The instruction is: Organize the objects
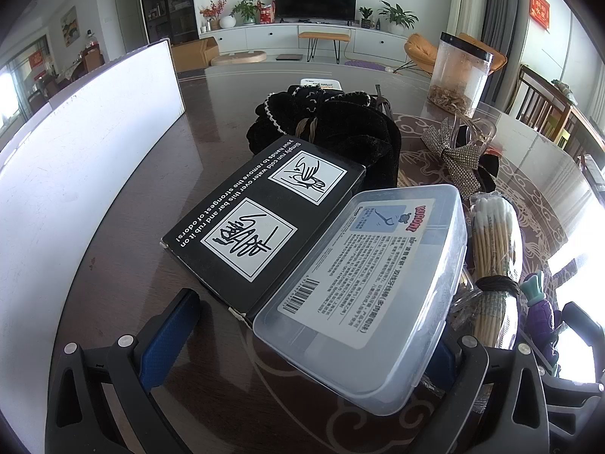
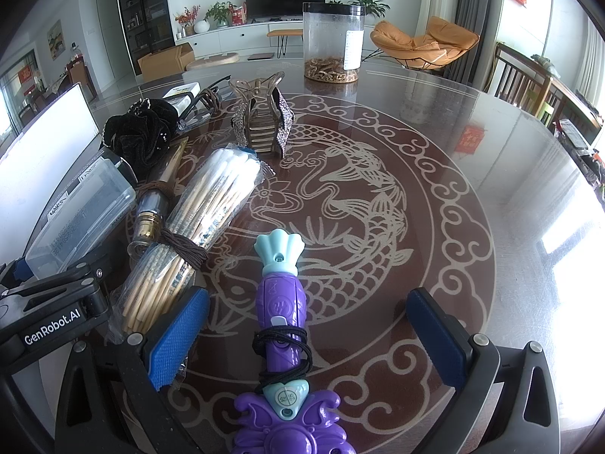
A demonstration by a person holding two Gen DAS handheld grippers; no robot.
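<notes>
Left wrist: fingers [image 1: 302,344] wide around clear box [image 1: 372,283]; right fingers [image 2: 306,335] wide, straddling toy [image 2: 281,325].

The left gripper [image 1: 314,344] and right gripper [image 2: 306,340] look alike: black moulded frames with triangular cut-outs, round silver screws, and blue ribbed pads on the fingers [image 2: 177,336]. White "GenRobot.AI" lettering marks one black bracket.

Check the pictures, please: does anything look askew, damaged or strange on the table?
The clear plastic box lies tilted, one edge propped on the black carton, not flat on the table. The carton's near corners look scuffed white. A hair tie is wound around the purple toy, which is unusual. Nothing looks spilled.
</notes>
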